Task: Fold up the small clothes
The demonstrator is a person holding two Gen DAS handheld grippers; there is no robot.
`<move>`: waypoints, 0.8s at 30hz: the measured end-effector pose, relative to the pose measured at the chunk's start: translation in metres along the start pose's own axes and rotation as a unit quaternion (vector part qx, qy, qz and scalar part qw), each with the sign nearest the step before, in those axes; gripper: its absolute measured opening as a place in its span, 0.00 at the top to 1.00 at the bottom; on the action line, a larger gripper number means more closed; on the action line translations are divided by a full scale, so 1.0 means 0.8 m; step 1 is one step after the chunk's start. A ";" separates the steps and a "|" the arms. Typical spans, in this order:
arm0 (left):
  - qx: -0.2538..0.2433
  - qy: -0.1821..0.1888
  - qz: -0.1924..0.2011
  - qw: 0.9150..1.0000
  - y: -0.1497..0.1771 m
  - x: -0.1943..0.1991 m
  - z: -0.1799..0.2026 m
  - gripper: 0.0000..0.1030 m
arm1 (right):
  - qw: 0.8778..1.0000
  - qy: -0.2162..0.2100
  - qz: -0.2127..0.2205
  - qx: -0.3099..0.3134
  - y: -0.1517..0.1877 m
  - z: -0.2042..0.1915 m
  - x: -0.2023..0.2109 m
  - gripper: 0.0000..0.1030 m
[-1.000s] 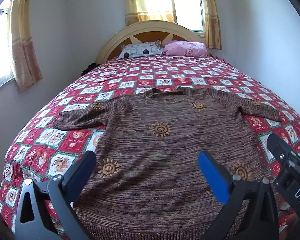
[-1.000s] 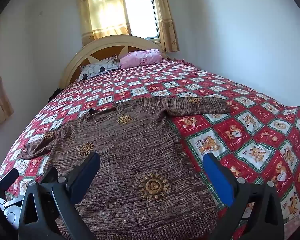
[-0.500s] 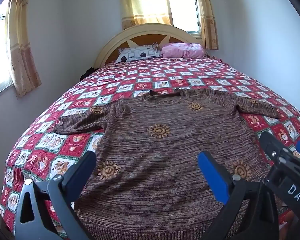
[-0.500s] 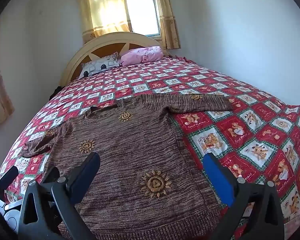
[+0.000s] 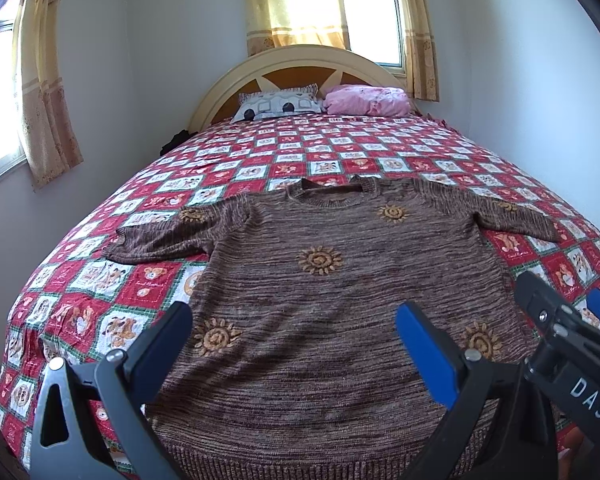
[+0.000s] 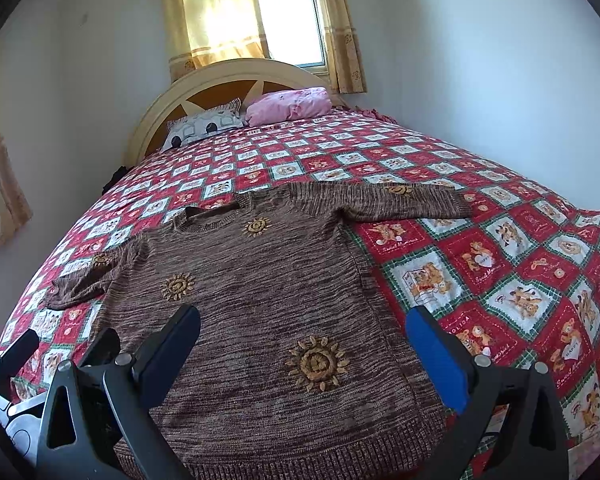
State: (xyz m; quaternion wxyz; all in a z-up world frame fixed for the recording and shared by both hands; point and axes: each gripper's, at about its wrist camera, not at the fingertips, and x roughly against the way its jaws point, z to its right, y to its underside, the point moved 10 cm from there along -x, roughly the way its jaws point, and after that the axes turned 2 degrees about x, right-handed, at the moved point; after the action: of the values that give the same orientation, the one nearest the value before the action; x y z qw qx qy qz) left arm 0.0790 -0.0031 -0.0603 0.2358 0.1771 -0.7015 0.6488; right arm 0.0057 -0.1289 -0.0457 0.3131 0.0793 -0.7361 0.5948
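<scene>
Left wrist view: a brown knit sweater (image 5: 340, 300) lies flat, face up, on a bed w/ a red-and-white patchwork bedspread (image 5: 148, 284), neck toward the headboard (image 5: 300, 64), both short sleeves spread out to the sides. No fold made yet, so the whole task looks still ahead. Left gripper (image 5: 294, 334) hovers above the hem, jaws spread wide, holding nothing. The fabric is a ribbed, streaky melange w/ stitched orange suns; hem band is ribbed.

Right wrist view: same sweater (image 6: 276, 304), seen from its right side. Right gripper (image 6: 304, 340) hangs over the lower right corner, jaws released, empty. Bedspread squares show teddy-bear prints. Two pillows, one grey-patterned (image 6: 204, 126), one pink (image 6: 288, 106), sit by the curved cream headboard.
</scene>
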 end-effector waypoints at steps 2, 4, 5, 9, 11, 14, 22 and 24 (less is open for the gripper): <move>0.001 0.000 -0.001 1.000 0.000 0.000 0.000 0.00 | 1.000 0.000 -0.001 0.001 0.000 -0.001 -0.001 0.01; 0.002 0.001 -0.003 1.000 0.001 0.000 0.001 0.00 | 1.000 -0.001 -0.002 0.002 0.000 -0.002 -0.001 0.01; 0.002 0.001 -0.003 1.000 0.001 -0.001 0.000 0.00 | 1.000 -0.001 -0.003 0.002 0.000 -0.003 -0.002 0.01; 0.006 0.005 -0.007 1.000 0.002 -0.002 -0.001 0.00 | 1.000 -0.002 -0.004 0.003 0.000 -0.005 -0.002 0.01; 0.006 0.004 -0.008 1.000 0.003 -0.002 -0.001 0.00 | 1.000 -0.002 -0.004 0.003 0.001 -0.004 -0.001 0.01; 0.006 0.005 -0.008 1.000 0.003 -0.002 -0.001 0.00 | 1.000 -0.003 -0.005 0.003 0.001 -0.005 -0.002 0.01; 0.007 0.003 -0.010 1.000 0.004 -0.002 -0.002 0.00 | 1.000 -0.005 -0.008 0.002 0.002 -0.005 -0.003 0.01; 0.008 0.002 -0.011 1.000 0.005 -0.003 -0.002 0.00 | 1.000 -0.004 -0.009 0.002 0.003 -0.005 -0.004 0.01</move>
State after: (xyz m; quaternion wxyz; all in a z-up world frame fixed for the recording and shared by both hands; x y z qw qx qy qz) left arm 0.0789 -0.0012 -0.0649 0.2433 0.1853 -0.6939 0.6519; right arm 0.0084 -0.1253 -0.0488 0.3148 0.0888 -0.7358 0.5929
